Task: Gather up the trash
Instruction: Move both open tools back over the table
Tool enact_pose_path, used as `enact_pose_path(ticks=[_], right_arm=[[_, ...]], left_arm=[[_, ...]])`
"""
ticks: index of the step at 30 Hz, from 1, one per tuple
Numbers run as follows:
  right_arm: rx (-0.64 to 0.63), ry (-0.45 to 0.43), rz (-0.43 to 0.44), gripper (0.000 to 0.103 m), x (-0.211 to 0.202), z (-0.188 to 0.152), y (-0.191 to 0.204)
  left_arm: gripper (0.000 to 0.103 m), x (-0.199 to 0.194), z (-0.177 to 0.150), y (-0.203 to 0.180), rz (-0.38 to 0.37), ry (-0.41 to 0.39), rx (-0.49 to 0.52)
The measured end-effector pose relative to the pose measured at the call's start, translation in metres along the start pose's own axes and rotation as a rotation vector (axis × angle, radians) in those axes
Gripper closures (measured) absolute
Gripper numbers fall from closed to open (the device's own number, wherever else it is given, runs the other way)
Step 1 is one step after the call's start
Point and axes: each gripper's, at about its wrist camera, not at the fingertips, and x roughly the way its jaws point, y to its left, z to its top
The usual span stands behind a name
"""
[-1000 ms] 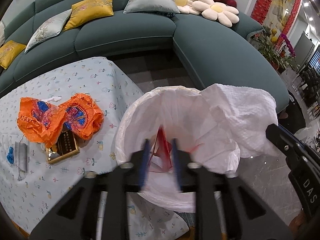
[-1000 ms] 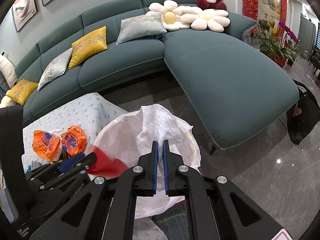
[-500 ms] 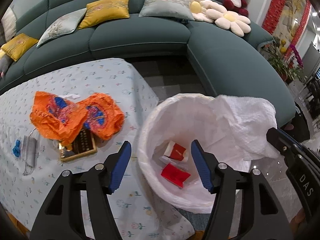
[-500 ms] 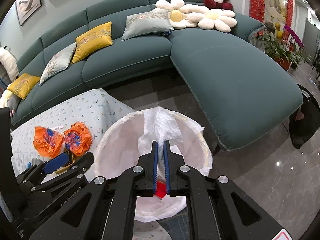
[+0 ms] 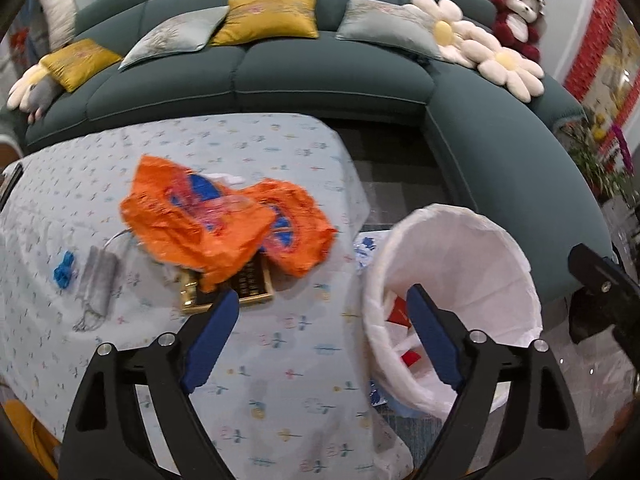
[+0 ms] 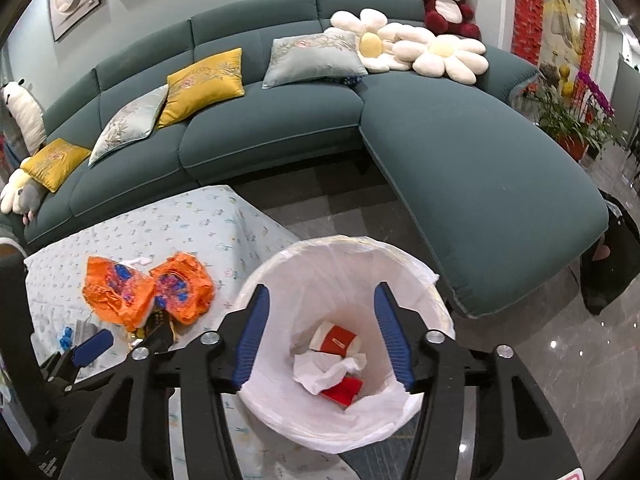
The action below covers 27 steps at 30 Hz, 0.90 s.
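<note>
Both drops are done, so your next job is the litter on the surface (image 5: 280,184). Your right tool (image 6: 320,336) hangs over the lined bin (image 6: 416,276) with its jaws just sprung apart and nothing between them; the white tissue (image 6: 328,368) lies inside on the red wrappers (image 6: 340,392). Your left tool (image 5: 320,340) has also just been opening and is empty, spread wide over the cloth beside the bin.

From the left tool, the crumpled orange bags (image 5: 208,224) sit at about eleven o'clock, lying over a dark gold-edged box (image 5: 252,284). Take the bags first, one at a time, pinching a raised fold rather than pressing flat, since thin plastic slips. Whether the box is trash I cannot tell; it is half hidden.

The blue scrap (image 5: 64,270) and grey pouch (image 5: 98,280) at ten o'clock come afterwards. Carry each piece to the bin at two o'clock, and release well inside the rim.
</note>
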Motion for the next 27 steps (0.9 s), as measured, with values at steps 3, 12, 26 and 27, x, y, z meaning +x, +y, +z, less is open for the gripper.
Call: enact_pose_path(ticks=[3,12,26,27], right_arm=[[-0.020,-0.006,0.010,0.044,-0.004,0.001,0.017],[-0.090,-0.003,0.048,0.041,-0.013,-0.004,0.074],[-0.169,0.019,0.077,0.037,-0.022,-0.021,0.131],[-0.174,0.022,0.078,0.037,-0.022,-0.023,0.135]], left_arm=[[0.022,-0.003,0.001,0.016,0.011,-0.004,-0.024],[0.022,-0.018,0.002,0.066,0.047,-0.021,-0.094],[0.021,-0.027,-0.010,0.134,0.090,-0.012,-0.192],[0.021,-0.027,-0.012,0.137,0.093,-0.011,-0.196]])
